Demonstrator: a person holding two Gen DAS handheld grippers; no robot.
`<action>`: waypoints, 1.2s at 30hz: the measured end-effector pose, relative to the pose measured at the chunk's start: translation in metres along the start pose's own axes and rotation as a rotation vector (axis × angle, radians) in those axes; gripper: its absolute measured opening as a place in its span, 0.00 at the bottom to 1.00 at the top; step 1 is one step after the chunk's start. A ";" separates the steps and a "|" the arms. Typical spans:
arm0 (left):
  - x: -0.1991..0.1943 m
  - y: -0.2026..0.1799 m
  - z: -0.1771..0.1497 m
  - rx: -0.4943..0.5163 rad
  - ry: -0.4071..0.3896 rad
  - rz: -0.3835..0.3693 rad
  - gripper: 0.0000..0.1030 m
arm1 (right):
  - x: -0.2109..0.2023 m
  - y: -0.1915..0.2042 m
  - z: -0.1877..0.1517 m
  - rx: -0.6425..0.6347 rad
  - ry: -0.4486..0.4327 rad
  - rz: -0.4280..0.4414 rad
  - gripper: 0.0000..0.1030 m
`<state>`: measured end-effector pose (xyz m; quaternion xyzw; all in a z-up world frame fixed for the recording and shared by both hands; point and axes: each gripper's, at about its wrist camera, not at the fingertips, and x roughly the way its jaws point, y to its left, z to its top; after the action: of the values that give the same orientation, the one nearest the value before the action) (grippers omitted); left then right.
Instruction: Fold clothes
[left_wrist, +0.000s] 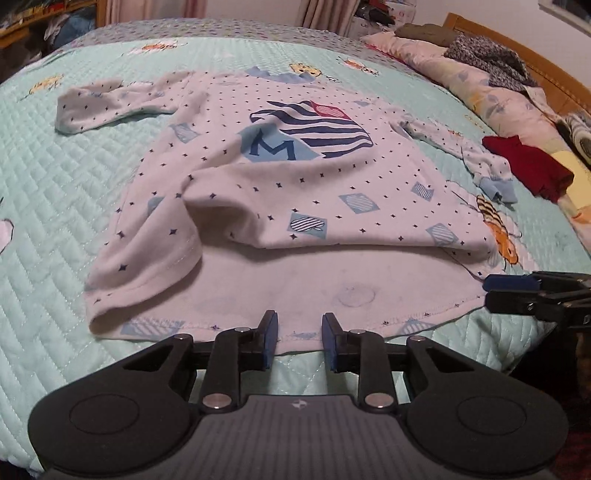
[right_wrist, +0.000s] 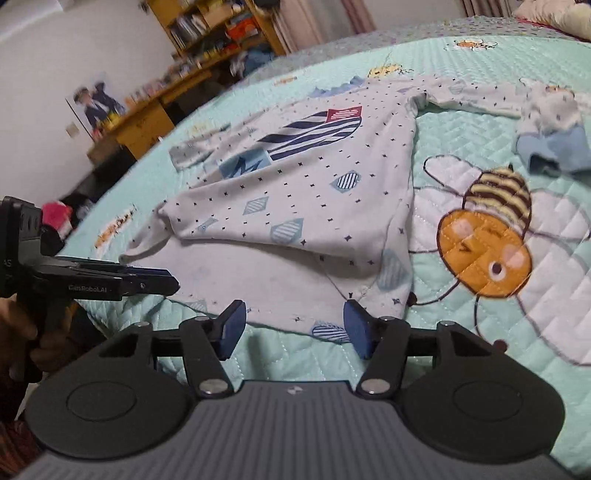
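Observation:
A white long-sleeved shirt (left_wrist: 295, 184) with small dark stars and a striped "M" print lies face up on the teal quilted bedspread (left_wrist: 74, 206). Its front hem is rucked back, baring the inside of the back layer. My left gripper (left_wrist: 300, 339) is open at the middle of the near hem, one finger on each side of the edge. My right gripper (right_wrist: 293, 328) is open wide over the hem's right corner of the shirt (right_wrist: 295, 192); it also shows in the left wrist view as the right gripper (left_wrist: 498, 292). A hand (right_wrist: 22, 325) holds the left gripper (right_wrist: 162, 282).
The blue-cuffed sleeve (right_wrist: 554, 147) lies crumpled to the right, the other sleeve (left_wrist: 96, 107) spread far left. A folded red garment (left_wrist: 524, 162), pillows (left_wrist: 461, 77) and dark patterned clothes (left_wrist: 487, 62) line the bed's right side. A wooden desk (right_wrist: 147, 122) stands beyond the bed.

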<state>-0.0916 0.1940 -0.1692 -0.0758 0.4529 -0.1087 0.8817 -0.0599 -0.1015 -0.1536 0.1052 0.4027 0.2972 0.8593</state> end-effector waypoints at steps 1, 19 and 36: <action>-0.002 0.001 0.001 -0.009 0.002 0.000 0.29 | -0.005 0.005 0.005 -0.011 -0.015 0.008 0.59; -0.013 0.014 0.013 -0.033 -0.046 0.004 0.39 | -0.016 -0.001 0.014 0.015 -0.039 0.035 0.57; -0.026 0.048 -0.005 -0.104 -0.075 0.028 0.44 | 0.015 0.054 0.021 -0.347 -0.012 -0.047 0.54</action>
<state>-0.1046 0.2469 -0.1633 -0.1191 0.4256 -0.0698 0.8943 -0.0595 -0.0485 -0.1263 -0.0527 0.3426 0.3414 0.8737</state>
